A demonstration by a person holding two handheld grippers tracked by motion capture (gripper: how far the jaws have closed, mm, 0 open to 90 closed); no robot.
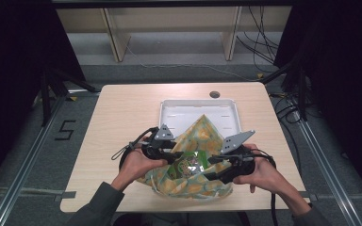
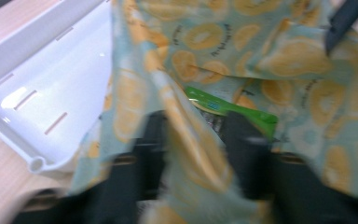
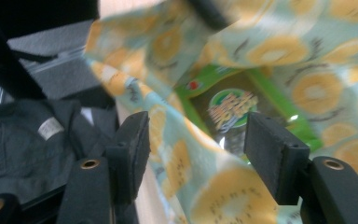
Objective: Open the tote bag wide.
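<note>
Straddling the rim of a pale-green, lemon-printed fabric bag (its mouth gaping over a green snack packet), the left gripper and right gripper both stand released beside a white plastic tray.

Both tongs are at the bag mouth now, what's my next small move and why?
Probably close the right tongs on the fruit-print bag rim between the open jaws. That edge already lies there, and holding it keeps the mouth open over the green packet inside.
</note>
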